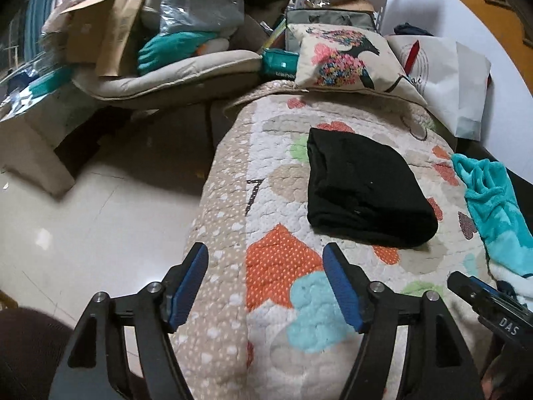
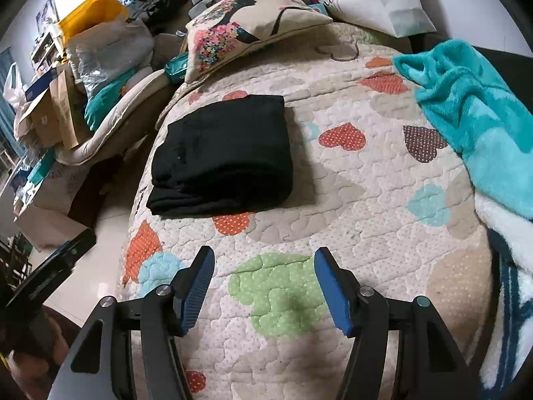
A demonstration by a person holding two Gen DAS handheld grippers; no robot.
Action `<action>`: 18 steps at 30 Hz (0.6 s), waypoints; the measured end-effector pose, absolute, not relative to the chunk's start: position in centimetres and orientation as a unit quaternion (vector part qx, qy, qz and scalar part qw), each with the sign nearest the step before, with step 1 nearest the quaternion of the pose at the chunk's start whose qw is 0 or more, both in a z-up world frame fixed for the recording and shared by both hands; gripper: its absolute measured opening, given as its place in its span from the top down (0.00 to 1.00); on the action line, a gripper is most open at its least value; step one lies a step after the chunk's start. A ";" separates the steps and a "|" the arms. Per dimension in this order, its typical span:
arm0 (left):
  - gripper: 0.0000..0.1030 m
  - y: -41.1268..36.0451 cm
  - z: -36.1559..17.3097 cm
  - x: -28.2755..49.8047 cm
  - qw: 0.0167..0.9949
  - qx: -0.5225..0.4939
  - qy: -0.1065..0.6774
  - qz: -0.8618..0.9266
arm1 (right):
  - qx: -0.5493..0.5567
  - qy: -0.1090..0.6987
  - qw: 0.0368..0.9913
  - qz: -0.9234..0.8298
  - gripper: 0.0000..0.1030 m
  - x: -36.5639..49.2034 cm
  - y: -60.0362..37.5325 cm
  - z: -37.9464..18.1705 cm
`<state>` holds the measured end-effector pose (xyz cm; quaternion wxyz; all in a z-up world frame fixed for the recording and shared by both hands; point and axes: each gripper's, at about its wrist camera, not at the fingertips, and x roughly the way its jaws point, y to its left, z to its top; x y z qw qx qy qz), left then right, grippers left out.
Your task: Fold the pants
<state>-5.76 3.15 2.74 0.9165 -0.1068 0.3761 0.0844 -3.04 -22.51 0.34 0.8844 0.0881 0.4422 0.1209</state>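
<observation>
The black pants (image 1: 363, 186) lie folded into a thick rectangle on the quilted heart-pattern bedspread (image 1: 283, 260); they also show in the right wrist view (image 2: 223, 156). My left gripper (image 1: 265, 256) is open and empty, held above the quilt short of the pants' near edge. My right gripper (image 2: 263, 260) is open and empty, above a green heart patch, nearer than the pants and to their right. The right gripper's body shows at the lower right of the left wrist view (image 1: 489, 303).
A teal fleece blanket (image 2: 473, 113) lies bunched at the bed's right side. A printed cushion (image 1: 346, 60) and a white bag (image 1: 446, 76) sit at the head. Boxes, bags and a padded chair (image 1: 133, 50) crowd the left; tiled floor (image 1: 83, 233) lies beside the bed.
</observation>
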 end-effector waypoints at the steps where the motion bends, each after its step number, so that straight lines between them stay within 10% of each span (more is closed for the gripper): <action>1: 0.31 3.1 3.0 -6.0 0.917 -0.106 0.374 0.087 | 0.089 0.441 0.884 0.124 0.34 -3.1 -22.4 0.4; 18: 0.21 2.0 6.2 -7.5 0.929 -0.093 0.339 0.118 | 0.059 0.404 0.901 0.145 0.31 -4.4 -21.3 2.0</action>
